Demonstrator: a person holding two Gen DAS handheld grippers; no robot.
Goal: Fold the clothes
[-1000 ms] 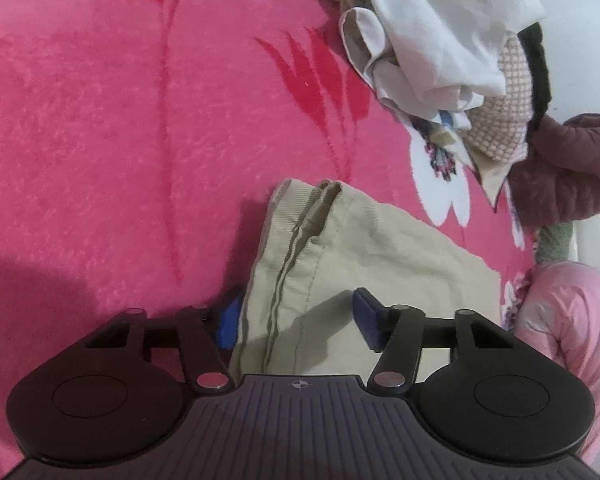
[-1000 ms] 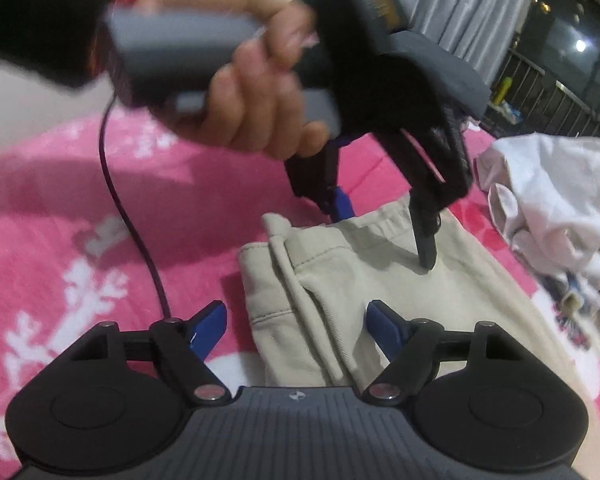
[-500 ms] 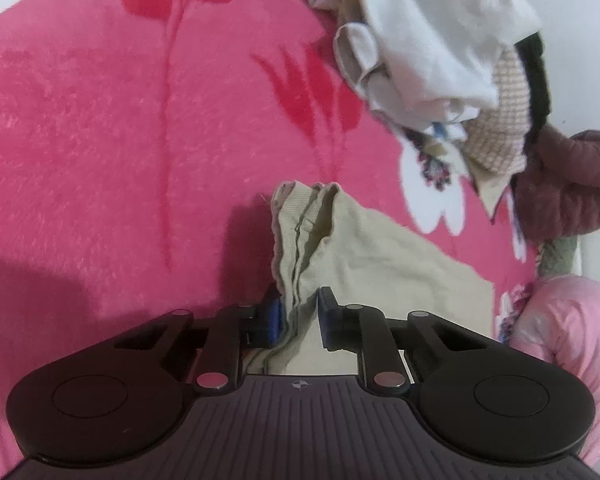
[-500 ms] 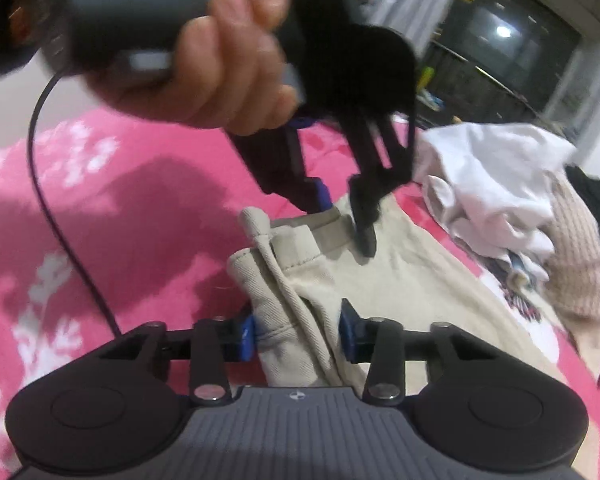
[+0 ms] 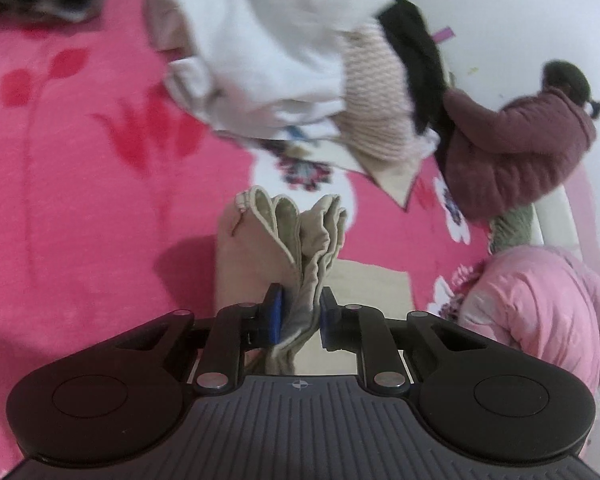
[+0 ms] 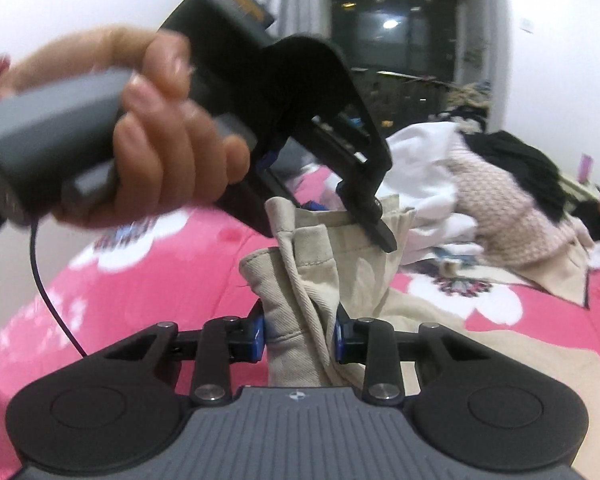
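Beige trousers (image 5: 312, 236) lie on a pink flowered blanket (image 5: 80, 184), one end lifted off it. My left gripper (image 5: 299, 314) is shut on a bunched edge of that end. My right gripper (image 6: 300, 332) is shut on the same trousers (image 6: 320, 268) a little way along the edge. In the right wrist view the left gripper (image 6: 374, 216), held in a person's hand (image 6: 152, 132), pinches the raised hem just ahead of my right fingers. The rest of the trousers trail down onto the blanket (image 6: 140, 272).
A heap of unfolded clothes sits beyond: a white garment (image 5: 268, 52), a knitted beige one (image 5: 376, 100), a black one (image 5: 416, 60). A maroon padded jacket (image 5: 512, 148) and a pink jacket (image 5: 540, 312) lie to the right. A cable (image 6: 44, 288) hangs from the hand-held gripper.
Both grippers went from open around the trousers' edge to shut on it. They have since lifted that end off the blanket, and the cloth now hangs bunched between the fingers.
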